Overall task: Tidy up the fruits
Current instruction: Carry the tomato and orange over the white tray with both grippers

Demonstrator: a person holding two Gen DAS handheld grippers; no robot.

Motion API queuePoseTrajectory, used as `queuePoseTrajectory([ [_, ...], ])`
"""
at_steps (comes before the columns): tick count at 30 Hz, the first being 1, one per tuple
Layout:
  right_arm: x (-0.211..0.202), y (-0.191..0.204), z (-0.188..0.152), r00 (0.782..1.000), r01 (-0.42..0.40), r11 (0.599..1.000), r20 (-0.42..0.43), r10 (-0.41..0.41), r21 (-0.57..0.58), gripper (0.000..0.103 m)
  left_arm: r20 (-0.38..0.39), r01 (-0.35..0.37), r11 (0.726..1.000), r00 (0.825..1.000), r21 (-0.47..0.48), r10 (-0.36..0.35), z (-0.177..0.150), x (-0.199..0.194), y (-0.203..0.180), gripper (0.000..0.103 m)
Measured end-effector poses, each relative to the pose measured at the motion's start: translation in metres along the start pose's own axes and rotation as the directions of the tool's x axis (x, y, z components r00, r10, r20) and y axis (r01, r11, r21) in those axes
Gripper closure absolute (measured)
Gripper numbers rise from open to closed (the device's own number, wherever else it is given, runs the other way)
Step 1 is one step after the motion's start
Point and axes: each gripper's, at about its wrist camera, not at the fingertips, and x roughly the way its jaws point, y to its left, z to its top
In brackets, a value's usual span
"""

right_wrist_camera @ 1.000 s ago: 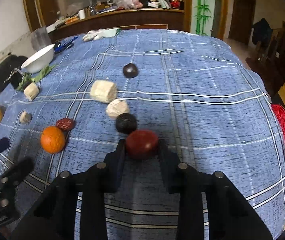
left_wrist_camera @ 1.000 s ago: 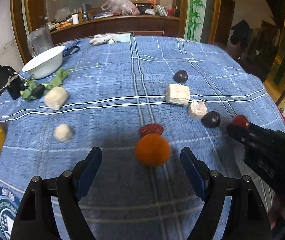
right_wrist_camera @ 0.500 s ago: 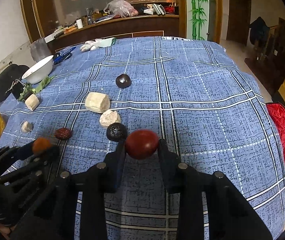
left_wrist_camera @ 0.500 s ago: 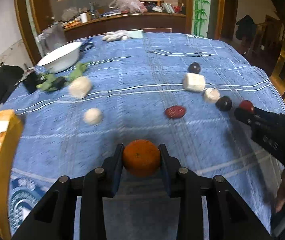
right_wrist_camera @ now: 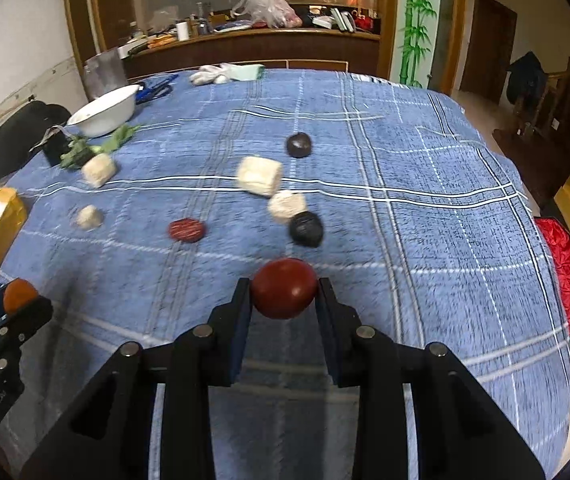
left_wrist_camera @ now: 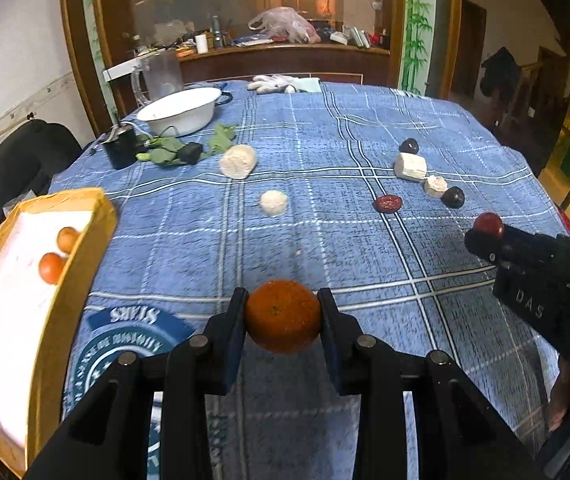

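My left gripper (left_wrist_camera: pixel 283 316) is shut on an orange fruit (left_wrist_camera: pixel 282 315), held above the blue checked tablecloth (left_wrist_camera: pixel 325 248). To its left stands a yellow-rimmed box (left_wrist_camera: pixel 41 292) with a white inside that holds two orange fruits (left_wrist_camera: pixel 51 267) and pale pieces. My right gripper (right_wrist_camera: pixel 283 292) is shut on a dark red round fruit (right_wrist_camera: pixel 283 288), also lifted off the cloth. On the cloth lie a flat red fruit (right_wrist_camera: pixel 186 230), two dark round fruits (right_wrist_camera: pixel 306 229) and several pale cream chunks (right_wrist_camera: pixel 259 175). The right gripper's tip with the red fruit (left_wrist_camera: pixel 488 224) shows at the right of the left wrist view.
A white bowl (left_wrist_camera: pixel 181 110) sits at the far left of the table beside green leaves (left_wrist_camera: pixel 169 154) and small black boxes (left_wrist_camera: pixel 121 148). White gloves (left_wrist_camera: pixel 281 83) lie at the far edge. A clear jug (left_wrist_camera: pixel 159 74) stands behind the bowl. A red cloth (right_wrist_camera: pixel 569 280) hangs at the right.
My left gripper shut on the orange fruit, lifted it and carried it left until the yellow box came into view. My right gripper rose a little with the red fruit in it.
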Motion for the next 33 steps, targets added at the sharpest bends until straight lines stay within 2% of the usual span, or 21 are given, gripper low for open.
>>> queuePoseTrajectory([
  [11,-0.049,0.060,-0.020,0.999,0.002,0.997,0.043,0.001,-0.071,0.069,0.033,-0.027,0.998,0.999,-0.055,0.029,-0.020,-0.031,0.047,0.069],
  [21,-0.071,0.107,-0.026,0.997,-0.024,0.990,0.070,0.034,-0.139,0.069,0.044,-0.072,0.991,0.996,-0.113,0.078,-0.033,-0.052,0.085,0.069],
  [33,-0.082,0.144,-0.030,0.991,-0.088,0.978,0.085,0.105,-0.189,0.069,0.054,-0.125,0.980,0.989,-0.157,0.135,-0.037,-0.067,0.113,0.069],
])
